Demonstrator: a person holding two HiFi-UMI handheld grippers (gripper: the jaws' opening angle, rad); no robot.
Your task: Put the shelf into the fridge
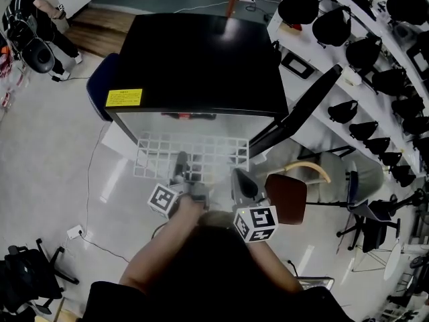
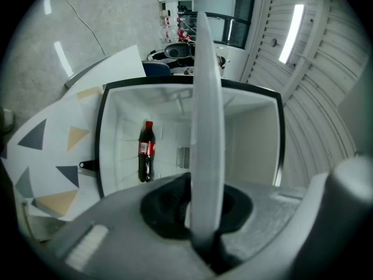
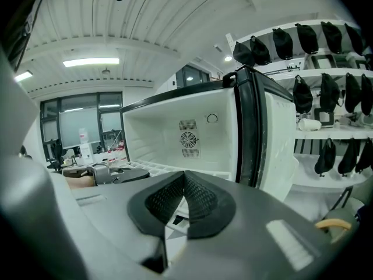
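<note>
Black-topped and standing open, the fridge [image 1: 201, 59] faces you, and the white wire shelf [image 1: 194, 154] lies flat before its mouth, long axis side to side, far edge at the opening and near edge toward you. Your left gripper [image 1: 181, 173] is the nearer one and carries it, jaws pinched narrow on the near rim, so the shelf runs straight ahead of them toward the cavity. Your right gripper [image 1: 242, 183] hangs beside the near right corner, jaws together on nothing; a cola bottle [image 2: 146, 150] waits inside.
</note>
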